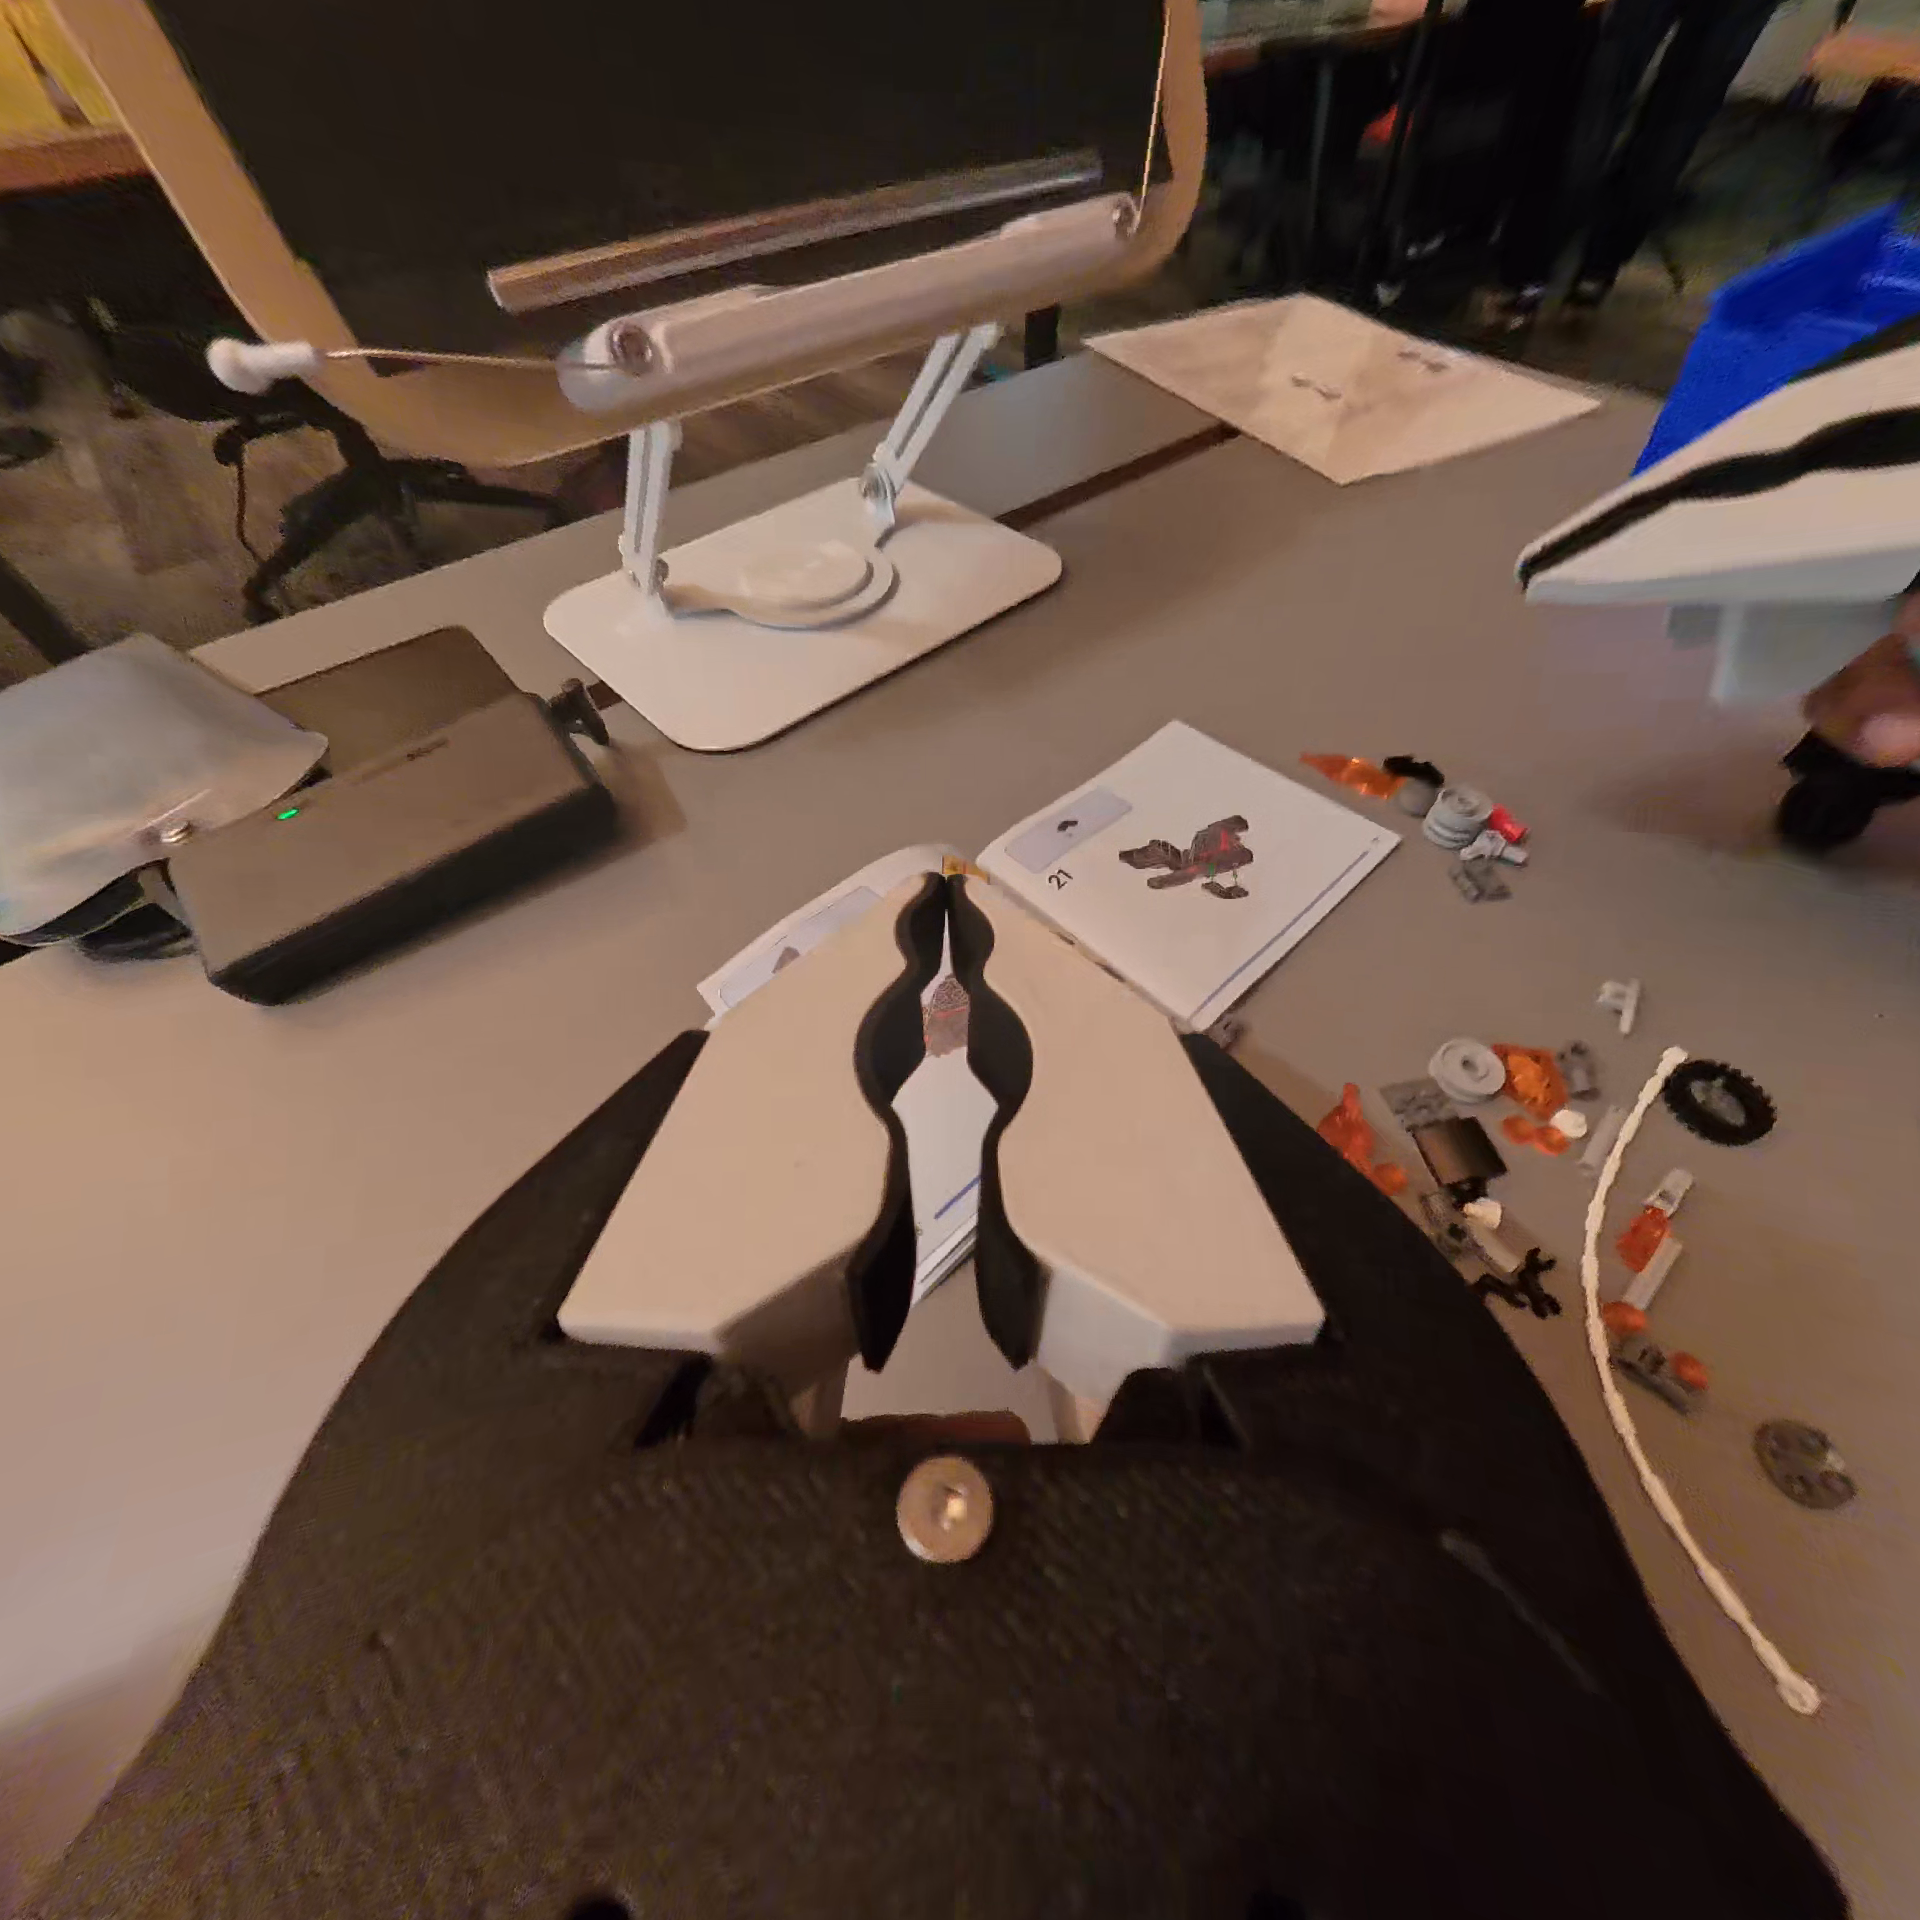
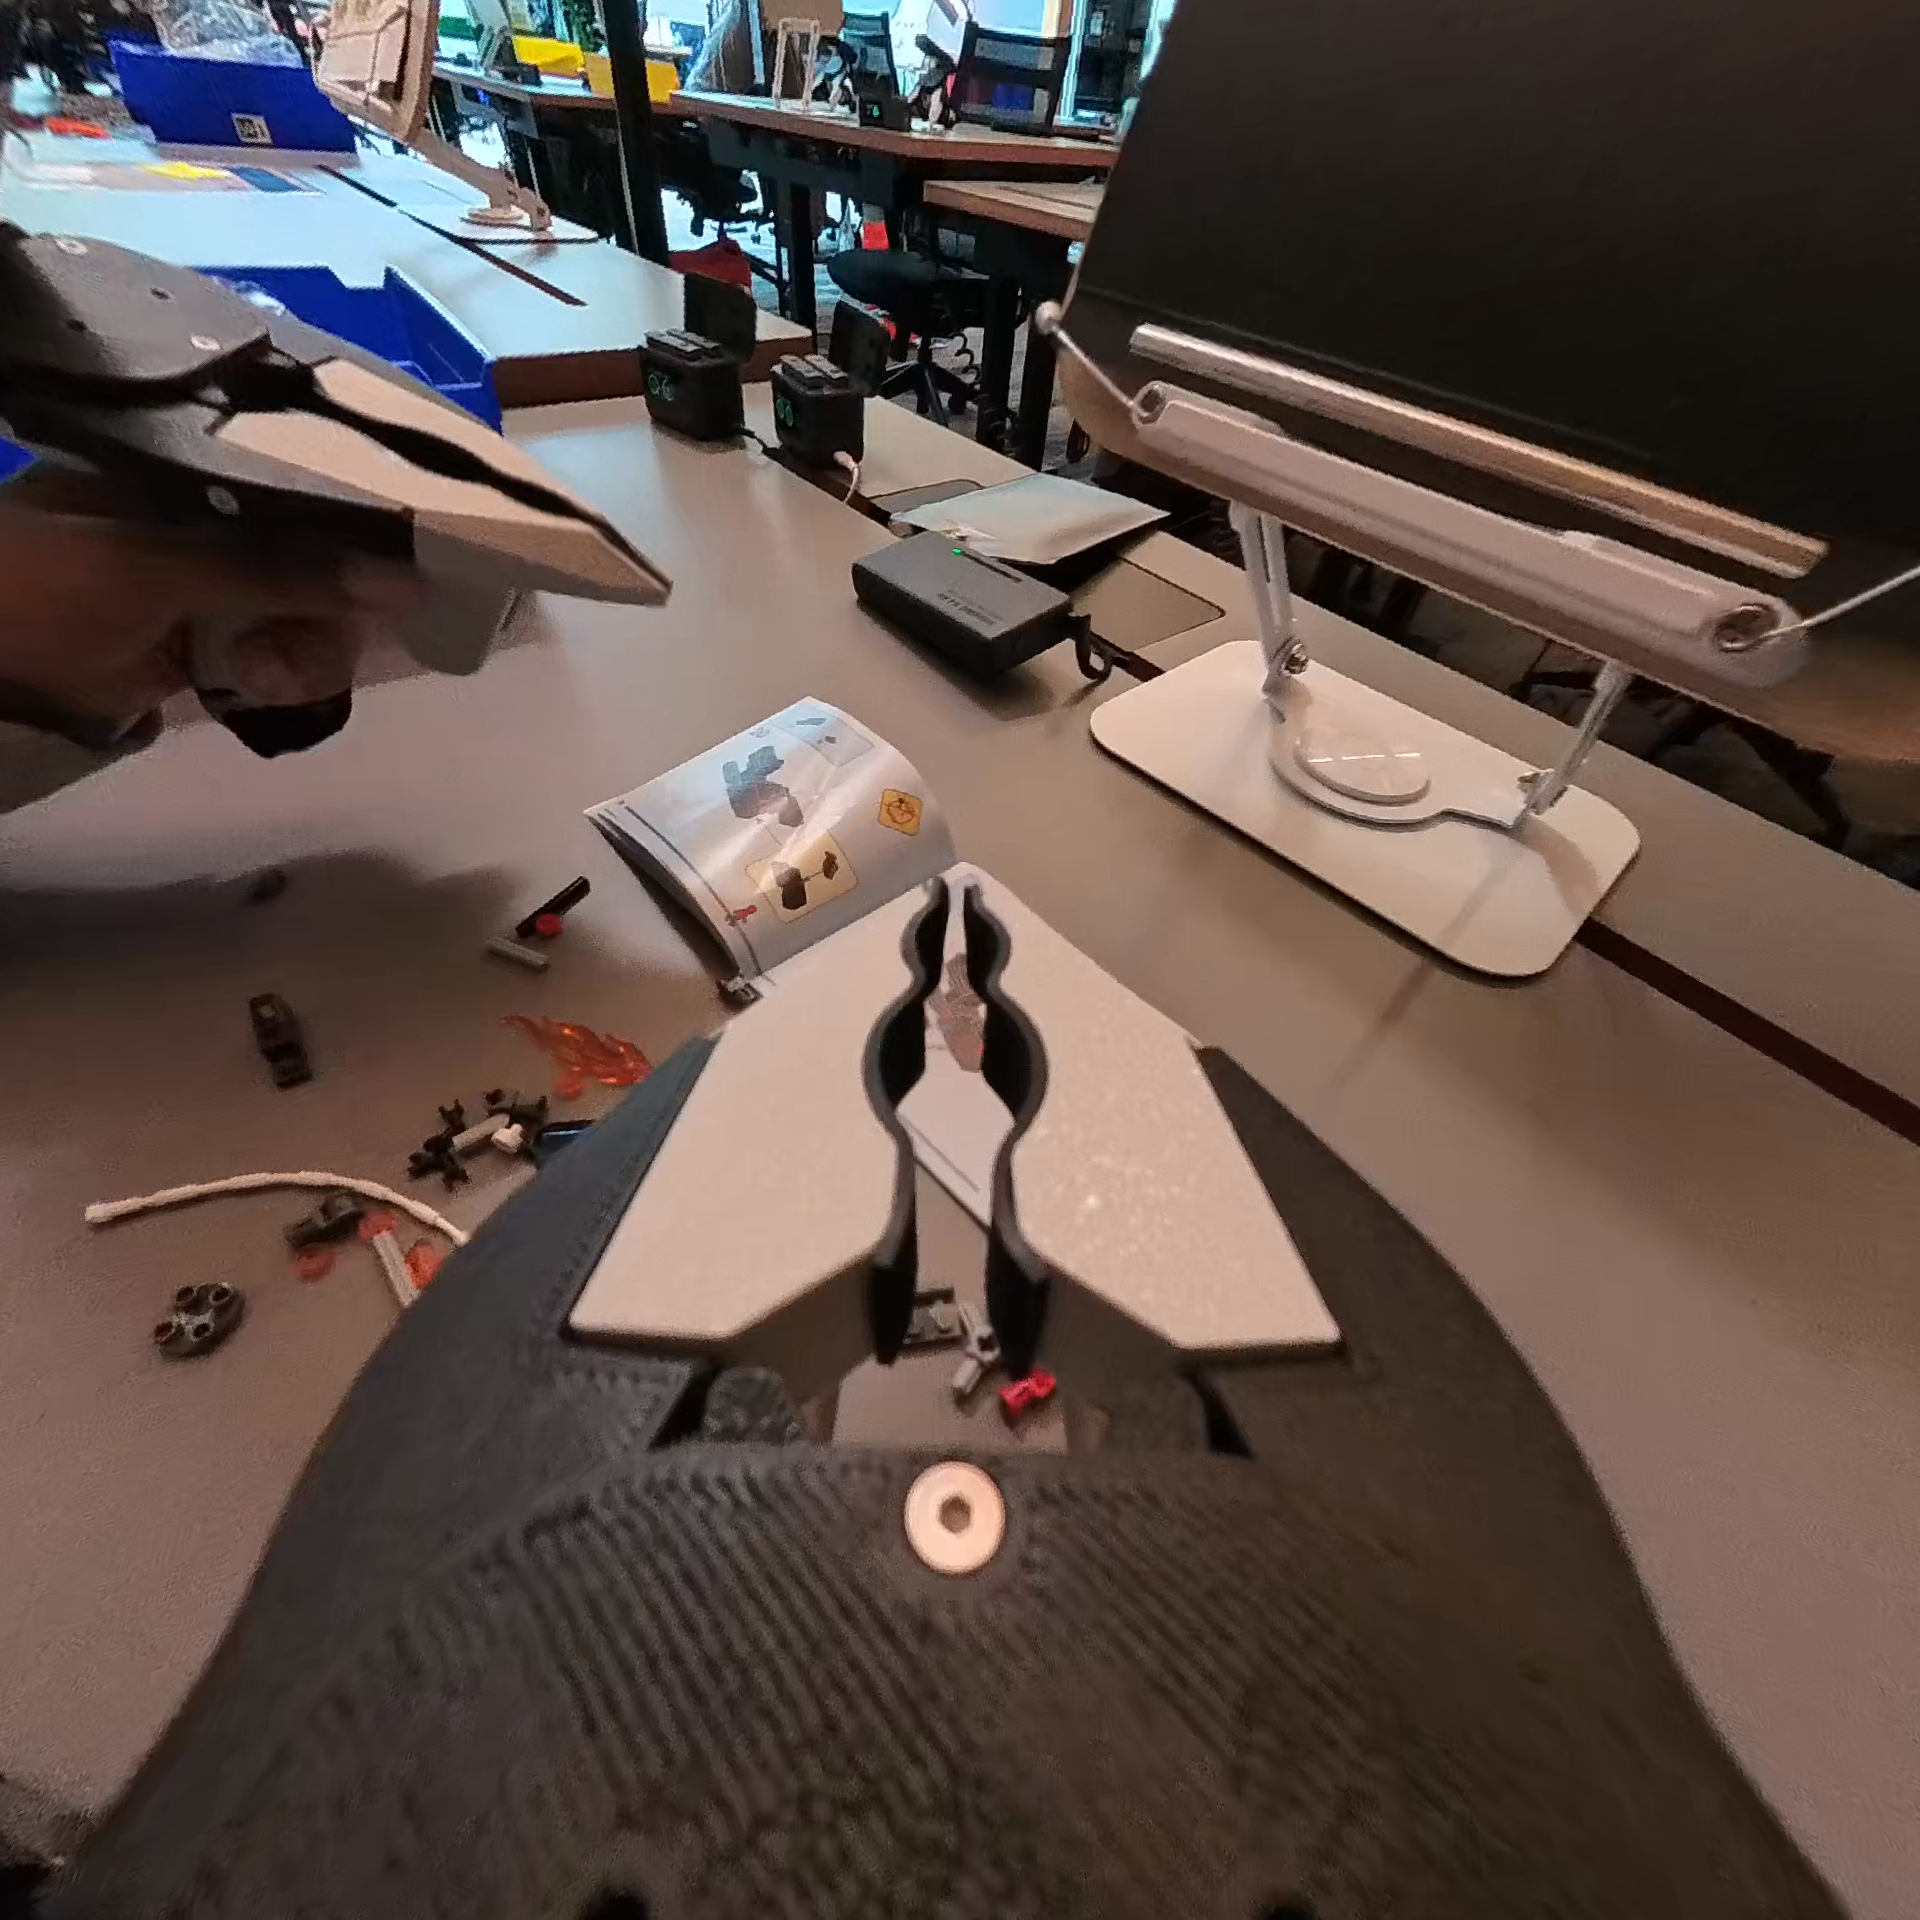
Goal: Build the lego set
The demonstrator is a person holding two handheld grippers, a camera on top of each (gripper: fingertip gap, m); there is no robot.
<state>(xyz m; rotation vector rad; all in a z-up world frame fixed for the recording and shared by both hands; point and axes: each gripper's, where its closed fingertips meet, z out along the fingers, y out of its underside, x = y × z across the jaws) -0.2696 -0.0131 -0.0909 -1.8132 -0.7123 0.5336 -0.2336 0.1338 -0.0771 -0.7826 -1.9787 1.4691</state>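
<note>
Left wrist view: both grippers' jaws together, above open booklet [image 1: 1184,873], table edge [image 1: 1122,457] beyond.

The left gripper [image 1: 948,883] hides the instruction booklet's [image 1: 1195,873] left page. The other gripper [image 1: 1714,499] is blurred and cut by the right edge.

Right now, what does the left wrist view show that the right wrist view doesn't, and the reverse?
Left wrist view only: the black toothed rubber tyre, the round grey pulley wheel and a flat sheet of white paper at the far table edge.

Right wrist view only: two small black charger docks, the blue plastic bins and the short black stick with a red tip.

Both: the open white instruction booklet, the white braided string, the silver metal tablet stand, the flat black power brick, and both tongs closed and empty.
</note>
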